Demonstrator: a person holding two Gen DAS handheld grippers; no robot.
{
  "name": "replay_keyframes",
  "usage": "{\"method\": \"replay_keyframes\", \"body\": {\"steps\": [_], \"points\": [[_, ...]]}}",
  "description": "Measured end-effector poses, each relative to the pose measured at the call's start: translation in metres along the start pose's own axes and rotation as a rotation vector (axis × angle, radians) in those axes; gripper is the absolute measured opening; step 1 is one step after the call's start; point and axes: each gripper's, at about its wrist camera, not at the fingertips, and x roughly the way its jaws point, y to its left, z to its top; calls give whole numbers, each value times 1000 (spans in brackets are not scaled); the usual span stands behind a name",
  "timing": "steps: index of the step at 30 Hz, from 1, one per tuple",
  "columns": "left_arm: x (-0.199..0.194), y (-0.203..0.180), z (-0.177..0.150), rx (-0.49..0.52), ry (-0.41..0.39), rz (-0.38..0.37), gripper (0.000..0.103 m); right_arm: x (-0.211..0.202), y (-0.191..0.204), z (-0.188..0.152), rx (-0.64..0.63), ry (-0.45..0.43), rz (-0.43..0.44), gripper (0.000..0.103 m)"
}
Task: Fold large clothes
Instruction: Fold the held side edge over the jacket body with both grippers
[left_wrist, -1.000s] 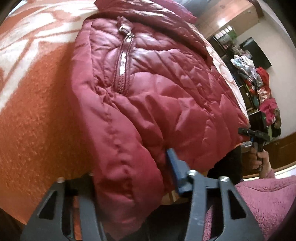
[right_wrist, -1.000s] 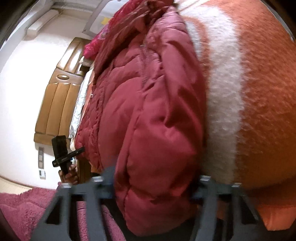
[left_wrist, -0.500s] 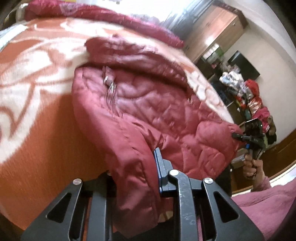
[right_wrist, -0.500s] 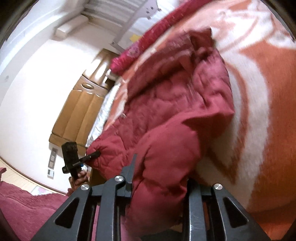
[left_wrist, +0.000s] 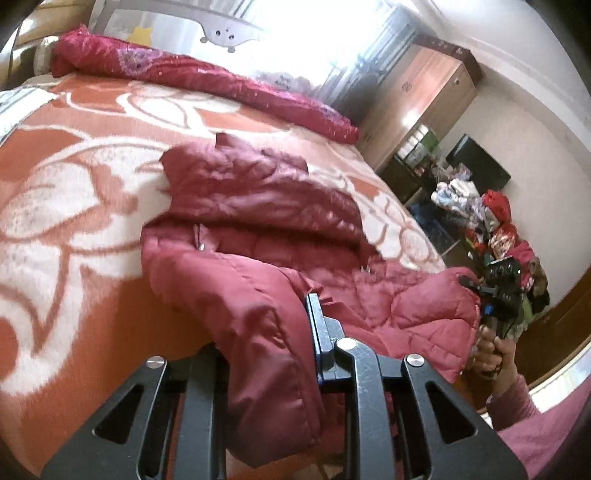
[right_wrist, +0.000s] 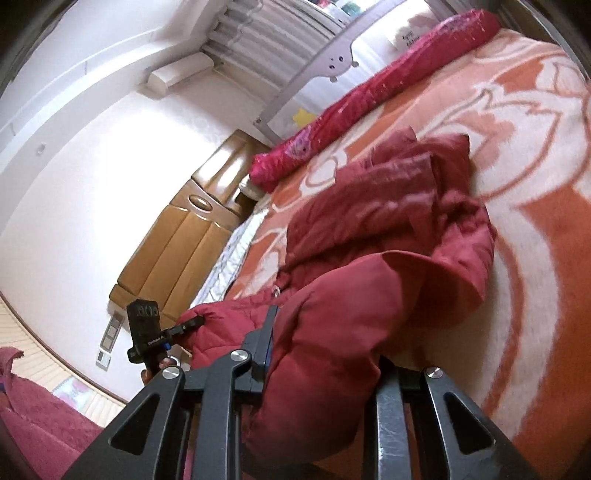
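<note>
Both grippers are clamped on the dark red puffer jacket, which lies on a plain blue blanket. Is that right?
Not quite. The blanket is orange with a white floral pattern, not plain blue, as the left wrist view shows. The rest holds: the left gripper and the right gripper each clamp the jacket.

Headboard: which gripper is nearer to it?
Left. The left gripper clamps the jacket corner on the headboard side; the right gripper clamps the opposite corner, farther down the bed.

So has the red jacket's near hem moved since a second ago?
Yes. Both grippers, left gripper and right gripper, have lifted the red jacket hem up off the orange blanket, toward the bolster.
</note>
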Motion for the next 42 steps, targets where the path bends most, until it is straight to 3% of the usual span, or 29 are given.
{"method": "replay_keyframes", "body": {"steps": [6,12,17,26,32,42], "points": [[4,-7,41,5,-81,-16,19,6,5,39,-30,-82,-41,22],[22,-2,81,-25,-112,-1,19,23,9,80,-65,-118,-94,21],[42,5,112,-58,-138,21,19,44,-7,117,-19,-161,-138,21],[83,27,147,-122,-128,77,19,84,-33,157,11,-174,-235,21],[112,38,168,-125,-114,156,19,103,-57,183,63,-179,-305,21],[182,69,207,-146,-42,256,19,157,-106,219,134,-160,-412,21]]}}
